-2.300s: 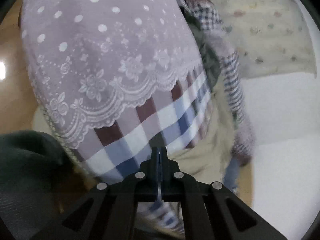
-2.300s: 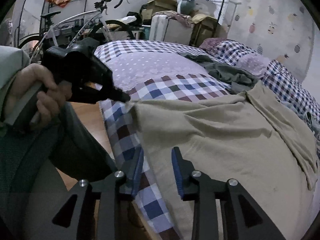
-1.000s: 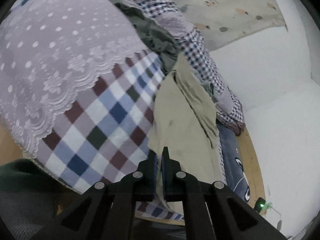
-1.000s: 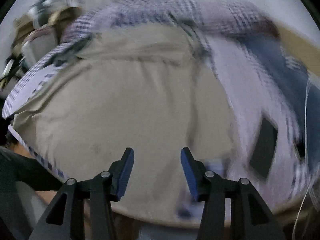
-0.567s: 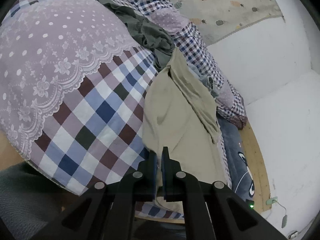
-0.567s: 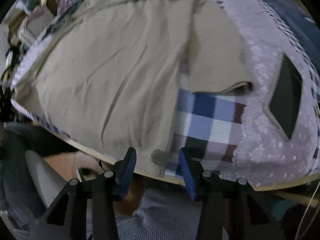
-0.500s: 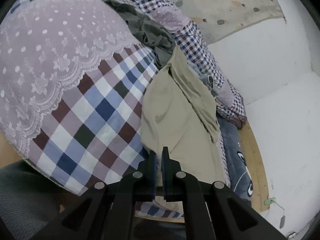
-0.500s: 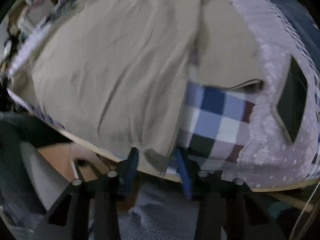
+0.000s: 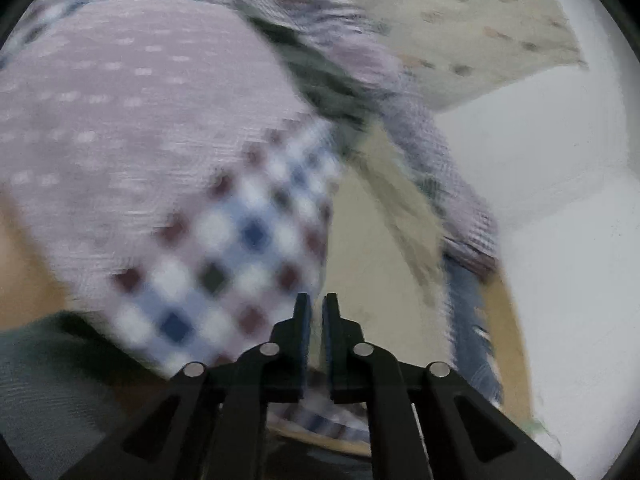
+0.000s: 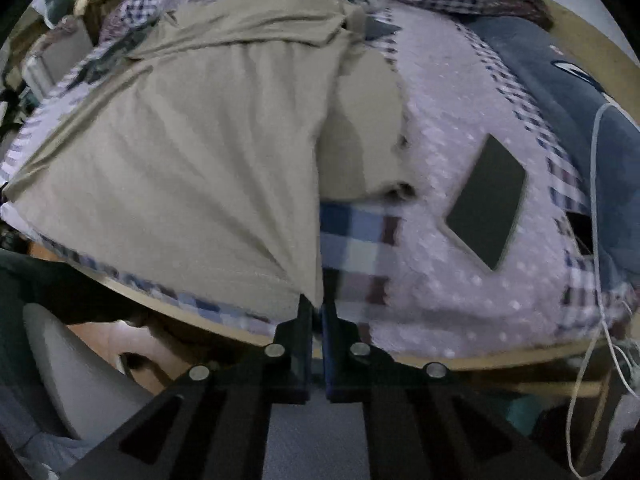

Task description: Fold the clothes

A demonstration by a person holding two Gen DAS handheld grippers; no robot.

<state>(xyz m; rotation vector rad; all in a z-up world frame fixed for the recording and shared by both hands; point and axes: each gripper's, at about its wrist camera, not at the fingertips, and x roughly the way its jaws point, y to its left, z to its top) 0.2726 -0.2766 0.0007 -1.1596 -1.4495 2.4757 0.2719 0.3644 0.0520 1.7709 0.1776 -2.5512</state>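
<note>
The bed [image 10: 460,288] fills both of your views, covered in a lilac dotted spread with a blue, white and maroon check panel [image 9: 224,248]. Spread flat over the near half of it lies the beige garment [image 10: 192,168], its body fanned out in long creases that run down toward your right tool, with one sleeve bunched beside the check panel.

Beyond it, near the far edge, a dark green garment [image 9: 320,84] lies crumpled (badly blurred in the left view). A navy blanket [image 10: 560,92] covers the right end of the bed, and a dark flat rectangle [image 10: 486,200] rests on the lilac spread, well apart from the beige garment.

Your right tool [image 10: 316,312] points along the bed from its near edge, fingers drawn together on the bottom corner of the beige garment, the cloth pinched between the blue pads.

Your left tool [image 9: 316,312] is angled down over the garment's other side, its fingers nearly closed with a thin gap; whether cloth sits between them you cannot tell from this blur.

A white cable [image 10: 596,200] trails down the right edge.
</note>
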